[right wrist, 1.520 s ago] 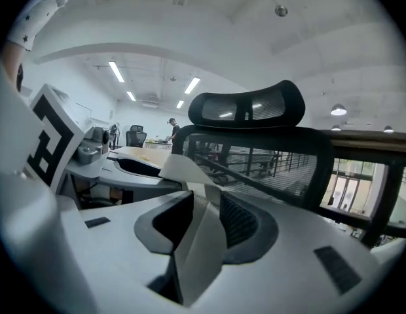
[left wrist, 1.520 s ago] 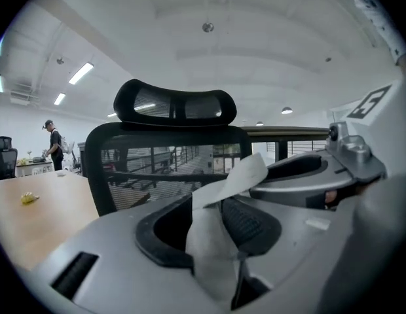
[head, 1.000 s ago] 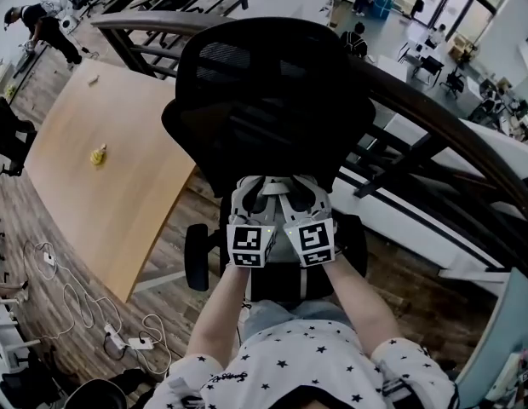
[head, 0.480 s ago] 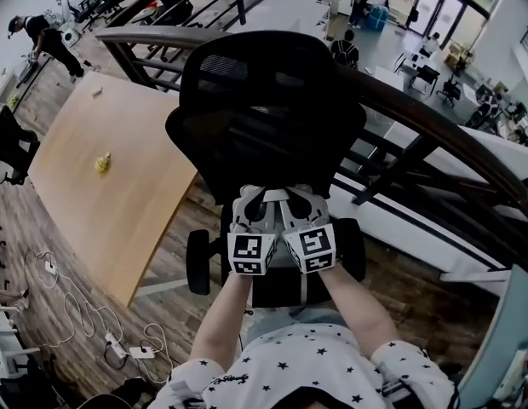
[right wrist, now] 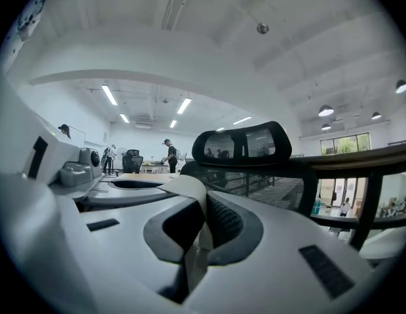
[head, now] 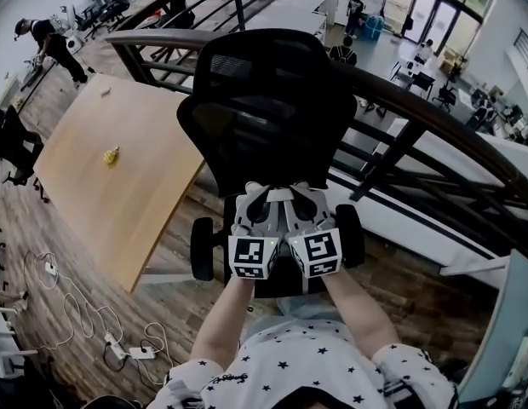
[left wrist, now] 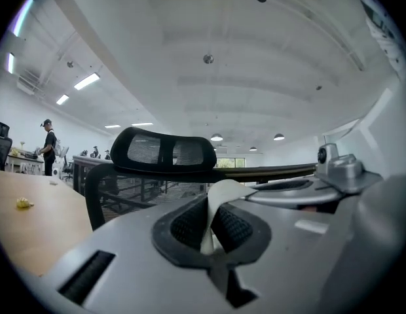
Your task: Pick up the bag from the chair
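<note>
While both forearms (head: 220, 324) reach forward side by side from a star-printed shirt (head: 289, 369), the left gripper (head: 251, 196) and right gripper (head: 307, 192) are held level and almost touching, their marker cubes (head: 252, 256) nearest the body. Each gripper is clamped on a pale bag strap: the left gripper (left wrist: 213, 222) pinches it (left wrist: 221, 196) between dark ribbed pads (left wrist: 234, 227), and the right gripper (right wrist: 202, 233) does the same with its strip (right wrist: 188, 190).

Just ahead of the jaws stands a black mesh office chair (head: 264, 100), backrest and headrest (left wrist: 165, 150) upright and facing the person; its seat lies directly under the grippers. To the left gripper's outer side a pale wooden table (head: 119, 203) carries a small yellow object (head: 111, 155). White cables (head: 77, 309) trail over the dark plank floor (head: 162, 262) below. Beyond the chair a curved dark railing (head: 434, 113) edges a balcony over an open office, where a person (head: 47, 37) bends at far left.

Between each pair of pads the bag strap runs upright, its flat face edge-on to the camera. Above the left jaws it curls toward the right gripper; above the right jaws, toward the left gripper. The rest of it is hidden beneath the two grippers, so its heading cannot be told
</note>
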Demonstrator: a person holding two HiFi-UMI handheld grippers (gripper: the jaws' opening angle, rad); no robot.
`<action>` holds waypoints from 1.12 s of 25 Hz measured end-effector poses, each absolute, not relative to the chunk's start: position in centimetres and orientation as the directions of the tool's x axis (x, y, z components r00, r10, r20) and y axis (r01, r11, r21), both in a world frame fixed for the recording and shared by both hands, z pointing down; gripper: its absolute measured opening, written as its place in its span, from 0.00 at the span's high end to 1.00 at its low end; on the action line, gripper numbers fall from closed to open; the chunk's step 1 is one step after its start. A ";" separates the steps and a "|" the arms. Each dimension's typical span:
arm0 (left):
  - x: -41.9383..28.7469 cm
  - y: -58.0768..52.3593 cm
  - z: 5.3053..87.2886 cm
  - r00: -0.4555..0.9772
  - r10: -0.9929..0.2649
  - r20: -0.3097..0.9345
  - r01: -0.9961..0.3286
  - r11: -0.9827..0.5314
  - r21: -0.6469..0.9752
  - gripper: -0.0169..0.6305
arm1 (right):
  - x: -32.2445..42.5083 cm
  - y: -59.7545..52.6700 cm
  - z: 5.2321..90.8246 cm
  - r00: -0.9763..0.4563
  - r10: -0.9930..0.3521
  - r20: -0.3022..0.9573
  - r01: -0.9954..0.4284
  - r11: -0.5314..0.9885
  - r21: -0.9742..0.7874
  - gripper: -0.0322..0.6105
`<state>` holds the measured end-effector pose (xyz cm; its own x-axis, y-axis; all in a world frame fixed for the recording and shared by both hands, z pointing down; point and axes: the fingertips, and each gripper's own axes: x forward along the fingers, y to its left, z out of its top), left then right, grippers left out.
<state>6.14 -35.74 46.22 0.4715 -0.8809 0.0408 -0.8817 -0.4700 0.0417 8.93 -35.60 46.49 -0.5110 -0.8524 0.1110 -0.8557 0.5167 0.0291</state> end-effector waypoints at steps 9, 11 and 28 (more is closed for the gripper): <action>5.4 -27.6 43.2 0.491 -0.871 -0.007 -0.870 -0.490 0.056 0.95 | 8.1 -27.6 43.7 -0.491 -0.869 0.067 -0.866 0.495 0.073 0.95; 5.4 -25.7 42.8 0.498 -0.867 -0.018 -0.866 -0.498 0.055 0.95 | 8.0 -25.7 43.4 -0.485 -0.873 0.060 -0.869 0.488 0.079 0.95; 1.9 -7.5 41.2 0.518 -0.852 -0.077 -0.852 -0.522 0.036 0.95 | 4.6 -7.5 41.9 -0.467 -0.884 0.012 -0.878 0.465 0.115 0.95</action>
<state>1.92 -7.54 41.19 0.5181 -0.8519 -0.0767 -0.8524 -0.5217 0.0364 4.61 -7.45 41.91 -0.4672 -0.8841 0.0118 -0.8777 0.4653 0.1149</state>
